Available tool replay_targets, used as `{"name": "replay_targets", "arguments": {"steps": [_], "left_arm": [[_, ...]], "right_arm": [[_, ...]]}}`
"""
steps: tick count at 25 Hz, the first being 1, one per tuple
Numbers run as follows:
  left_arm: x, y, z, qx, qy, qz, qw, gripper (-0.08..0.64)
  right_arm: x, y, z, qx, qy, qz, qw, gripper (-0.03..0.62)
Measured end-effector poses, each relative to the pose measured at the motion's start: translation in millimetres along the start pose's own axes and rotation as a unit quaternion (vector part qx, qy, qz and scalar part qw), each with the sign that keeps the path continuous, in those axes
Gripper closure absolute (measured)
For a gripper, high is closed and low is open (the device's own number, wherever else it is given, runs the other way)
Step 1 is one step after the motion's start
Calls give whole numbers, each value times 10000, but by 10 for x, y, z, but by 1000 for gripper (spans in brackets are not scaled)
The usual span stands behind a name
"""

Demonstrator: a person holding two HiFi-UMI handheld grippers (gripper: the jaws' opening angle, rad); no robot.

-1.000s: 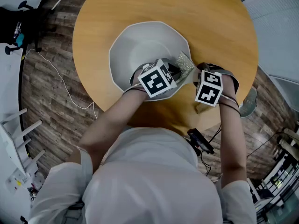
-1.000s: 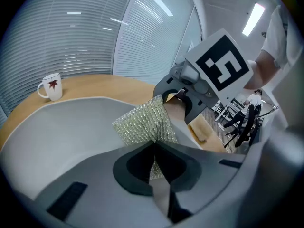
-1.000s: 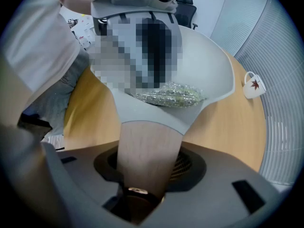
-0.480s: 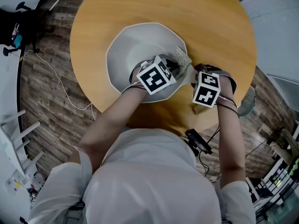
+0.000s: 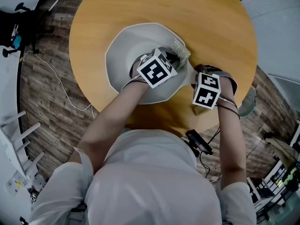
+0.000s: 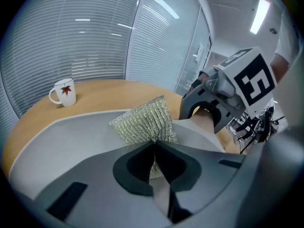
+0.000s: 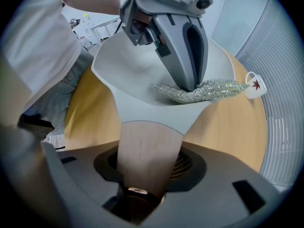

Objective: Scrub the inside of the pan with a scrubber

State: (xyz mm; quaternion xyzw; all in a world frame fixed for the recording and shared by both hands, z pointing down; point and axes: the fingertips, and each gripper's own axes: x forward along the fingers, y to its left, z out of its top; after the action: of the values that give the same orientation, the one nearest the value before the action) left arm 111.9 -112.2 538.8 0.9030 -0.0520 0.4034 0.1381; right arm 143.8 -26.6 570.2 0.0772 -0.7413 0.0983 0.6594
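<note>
Pinched by one corner in the closed left gripper [image 6: 154, 146]: the scrubber [image 6: 142, 122], a silvery mesh pad, standing up at the inner wall of the pale grey pan [image 5: 126, 50], on the side nearest the handle [image 7: 147, 146]. Clamped around that wooden handle, fairly wide and pointing down: the right gripper [image 7: 142, 175], with the pan flat on the round desk [image 5: 225, 27]. Probably soft, light and floppy, that mesh, so best gripped deep and bunched, then pressed flat to avoid folding over. Likely smooth and slippery inside the pan, and prone to sliding on the desk, hence a firm hold on the stiff handle. Hidden in the head view behind marker cubes and forearm: both sets of jaws and the exact contact spot. Cut off there at the far desk edge: a white mug [image 6: 63, 92]. Impossible to tell whether any dirt on the pan.
</note>
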Motion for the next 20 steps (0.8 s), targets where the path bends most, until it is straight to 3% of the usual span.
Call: {"name": "replay_targets", "arguments": {"steps": [20], "left_arm": [[-48,501,46,-212,-60,614,9979,543]], "right_arm": [[-21,-10,9,14,2,-16,10000,400]]}}
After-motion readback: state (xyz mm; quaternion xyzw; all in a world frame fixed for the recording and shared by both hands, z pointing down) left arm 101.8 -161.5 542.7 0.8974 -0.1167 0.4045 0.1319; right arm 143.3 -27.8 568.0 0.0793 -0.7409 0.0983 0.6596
